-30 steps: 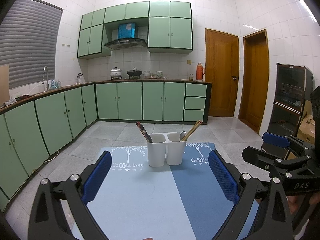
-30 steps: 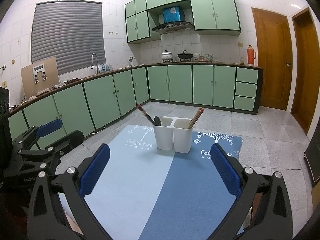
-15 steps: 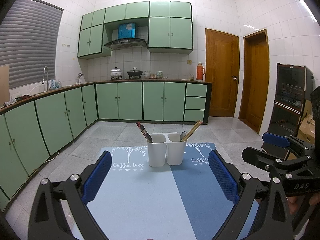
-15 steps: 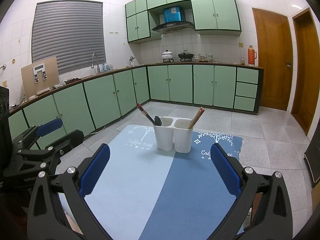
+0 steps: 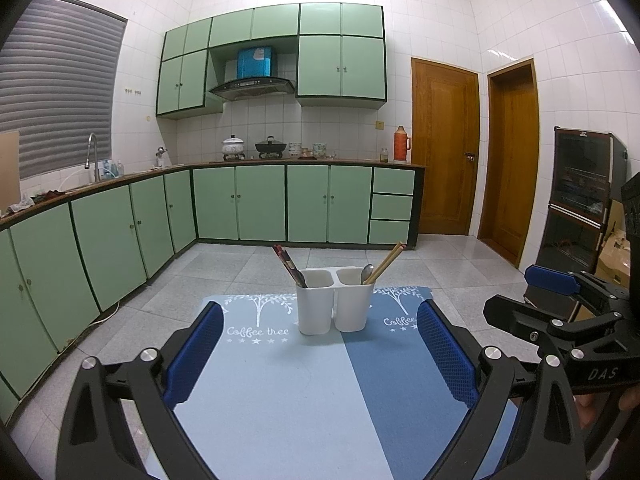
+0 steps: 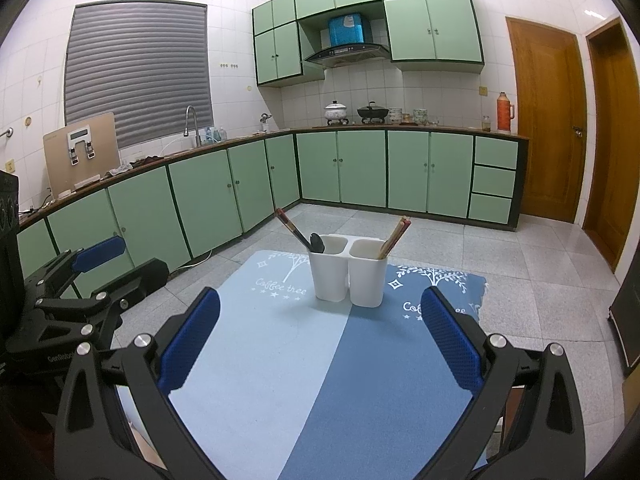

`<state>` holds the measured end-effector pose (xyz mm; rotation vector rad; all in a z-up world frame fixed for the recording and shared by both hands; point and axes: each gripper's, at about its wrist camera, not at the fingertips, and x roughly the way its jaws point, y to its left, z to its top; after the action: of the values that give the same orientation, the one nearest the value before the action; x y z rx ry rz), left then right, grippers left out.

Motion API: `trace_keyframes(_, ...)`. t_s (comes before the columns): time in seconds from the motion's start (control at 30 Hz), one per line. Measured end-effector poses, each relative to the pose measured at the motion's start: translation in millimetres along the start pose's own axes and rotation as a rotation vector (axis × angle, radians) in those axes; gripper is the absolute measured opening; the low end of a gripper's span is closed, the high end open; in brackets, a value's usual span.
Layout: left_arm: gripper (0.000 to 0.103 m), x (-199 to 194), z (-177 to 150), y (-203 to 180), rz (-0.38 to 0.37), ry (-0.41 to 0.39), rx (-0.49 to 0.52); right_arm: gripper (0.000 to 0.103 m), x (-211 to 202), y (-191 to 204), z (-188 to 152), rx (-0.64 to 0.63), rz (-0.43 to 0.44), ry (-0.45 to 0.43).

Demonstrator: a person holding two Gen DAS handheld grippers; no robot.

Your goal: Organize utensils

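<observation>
The white two-cup utensil holder (image 5: 335,301) stands at the far end of a two-tone blue mat (image 5: 280,392), dark chopsticks (image 5: 289,266) in its left cup and wooden chopsticks (image 5: 385,263) with a spoon (image 5: 366,273) in its right. Beyond the holder are grey floor tiles (image 5: 256,264) and green cabinets (image 5: 260,202). Both tongs hover short of the holder, spread and empty, the left tongs (image 5: 316,354) and right tongs (image 6: 320,340) side by side; only the right view shows what looks like a black spoon (image 6: 317,242) in the left cup.

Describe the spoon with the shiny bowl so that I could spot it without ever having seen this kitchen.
Find the two-tone blue mat in front of the grippers; a white two-compartment utensil holder stands on it. In the left wrist view, the metal spoon sits in the right compartment, bowl up, beside light wooden chopsticks. The left compartment holds dark utensils.
</observation>
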<state>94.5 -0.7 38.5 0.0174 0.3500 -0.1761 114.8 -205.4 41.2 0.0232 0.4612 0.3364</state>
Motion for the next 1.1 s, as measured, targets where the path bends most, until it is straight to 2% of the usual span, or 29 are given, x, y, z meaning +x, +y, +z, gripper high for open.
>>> trace_keyframes(1.1, 0.095, 0.4, 0.5, -0.5, 0.003, 0.005, -0.006, 0.097, 2.9, -3.8, 0.6, 0.003, 0.000, 0.005)
